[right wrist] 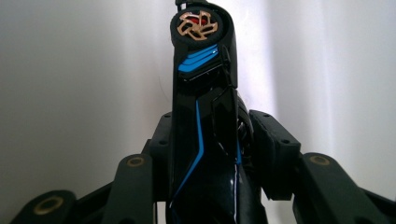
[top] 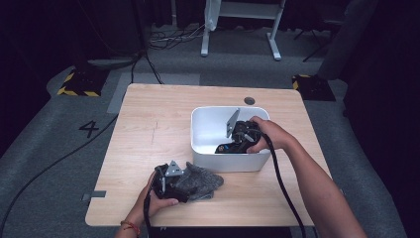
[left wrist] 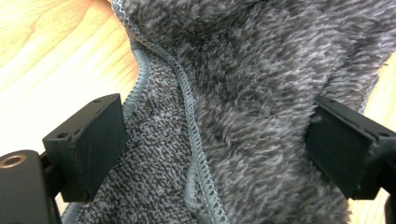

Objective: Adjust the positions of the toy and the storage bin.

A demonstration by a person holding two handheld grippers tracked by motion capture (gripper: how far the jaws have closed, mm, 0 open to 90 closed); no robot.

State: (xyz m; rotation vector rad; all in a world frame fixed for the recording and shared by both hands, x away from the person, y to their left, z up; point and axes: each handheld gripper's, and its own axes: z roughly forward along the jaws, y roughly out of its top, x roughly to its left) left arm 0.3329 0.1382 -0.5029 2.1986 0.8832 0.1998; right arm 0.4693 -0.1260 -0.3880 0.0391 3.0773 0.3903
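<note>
A grey fuzzy cloth (top: pixel 207 181) lies crumpled near the front edge of the wooden table (top: pixel 148 129). My left gripper (top: pixel 190 188) rests on it. In the left gripper view the cloth (left wrist: pixel 243 70) bunches between the wide-set jaws of that gripper (left wrist: pixel 215 140), which stand open. My right gripper (top: pixel 227 146) reaches down into a white bin (top: pixel 230 162). Its jaws are shut on a glossy black object with blue stripes (right wrist: pixel 201 60) and a gold wheel-like end, held against the bin's white wall. The right gripper (right wrist: pixel 210 140) clamps the object from both sides.
The bin stands right of the table's centre, just behind the cloth. A round cable hole (top: pixel 249 100) sits near the far edge. The left half of the tabletop is bare wood. Cables and a white desk frame (top: pixel 240 25) lie on the floor beyond.
</note>
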